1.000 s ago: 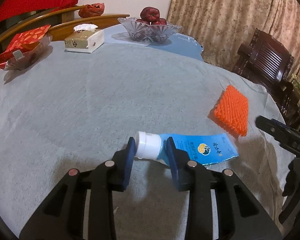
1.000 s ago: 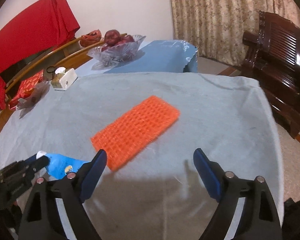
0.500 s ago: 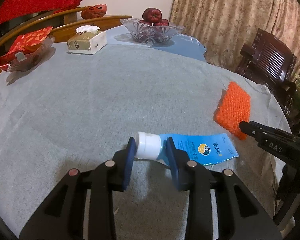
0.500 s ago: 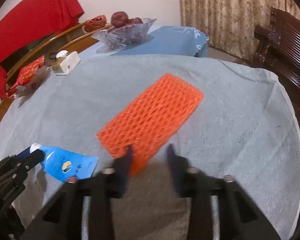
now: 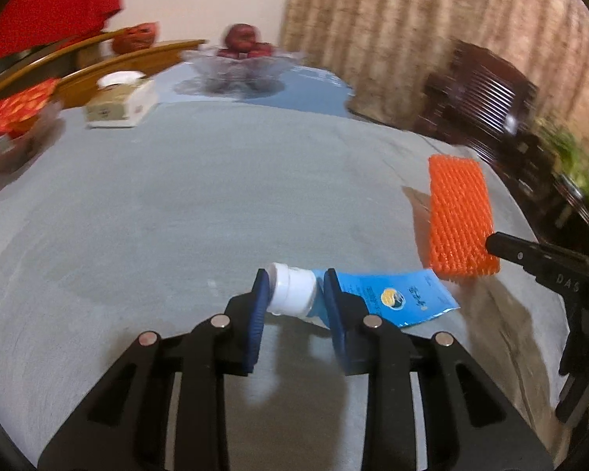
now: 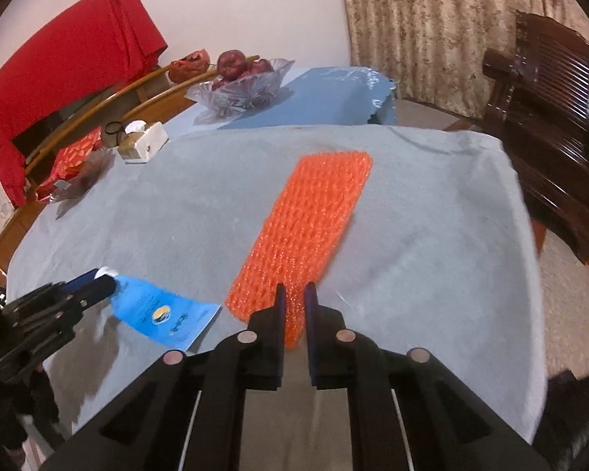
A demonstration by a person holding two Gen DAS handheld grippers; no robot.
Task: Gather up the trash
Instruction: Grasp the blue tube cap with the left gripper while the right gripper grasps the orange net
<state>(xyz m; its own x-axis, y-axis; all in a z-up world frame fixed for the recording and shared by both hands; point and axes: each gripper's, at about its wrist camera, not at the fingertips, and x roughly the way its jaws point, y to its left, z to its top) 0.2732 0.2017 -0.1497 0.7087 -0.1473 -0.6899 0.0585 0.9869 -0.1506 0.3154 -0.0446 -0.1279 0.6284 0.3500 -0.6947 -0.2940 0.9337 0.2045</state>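
Note:
My left gripper point(image 5: 294, 294) is shut on the white cap of a flat blue tube point(image 5: 388, 298) and holds it just above the grey tablecloth; the tube also shows in the right wrist view point(image 6: 161, 310). My right gripper point(image 6: 294, 306) is shut on the near end of an orange foam net sleeve point(image 6: 314, 219), which stretches away from it over the cloth. In the left wrist view the orange sleeve point(image 5: 457, 216) hangs raised at the right, with the right gripper's black finger on its lower corner.
A glass fruit bowl with red apples point(image 6: 239, 78), a tissue box point(image 6: 141, 141) and a dish with a red packet point(image 6: 74, 161) stand at the table's far side. A dark wooden chair point(image 6: 561, 125) stands to the right. The grey tablecloth point(image 5: 176, 204) covers the table.
My right gripper moved forward to the orange sleeve and closed on its near end, then lifted it. My left gripper kept hold of the blue tube and rose slightly.

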